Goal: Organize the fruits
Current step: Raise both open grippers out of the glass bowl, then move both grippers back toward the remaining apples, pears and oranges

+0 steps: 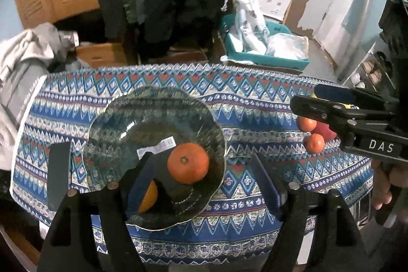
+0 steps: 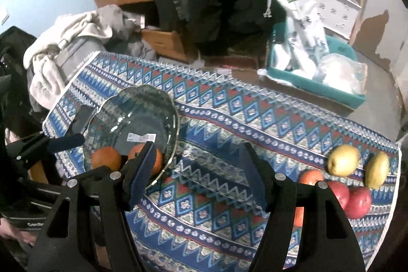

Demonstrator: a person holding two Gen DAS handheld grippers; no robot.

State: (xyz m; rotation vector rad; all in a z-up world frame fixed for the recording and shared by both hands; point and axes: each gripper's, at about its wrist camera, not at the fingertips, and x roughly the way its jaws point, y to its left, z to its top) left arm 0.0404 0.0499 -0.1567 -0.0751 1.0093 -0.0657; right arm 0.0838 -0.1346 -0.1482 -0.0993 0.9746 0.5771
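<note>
- the left gripper hangs over the glass plate, and its jaws are open with nothing pinched between them.
- one blue pad stands on the left side and the other pad is on the right, well apart.
- an orange sits on the plate in the gap between those open jaws, and neither pad touches it.
- a second orange peeks out from behind the left jaw, also on the plate.
- a white sticker shows on the glass just past the jaws.
- the plate rests on the patterned cloth that covers the table.
- in the right wrist view, the plate with both oranges is off to the left of the right gripper; one orange is clear to see.
- the right gripper has open jaws too, with only cloth showing between them.
- to the right of its jaws lie more fruits on the cloth: an orange one just behind the right jaw, two red apples touching each other, and two yellow-green fruits farther out.
- past the table stands a teal bin with white bags.
</note>
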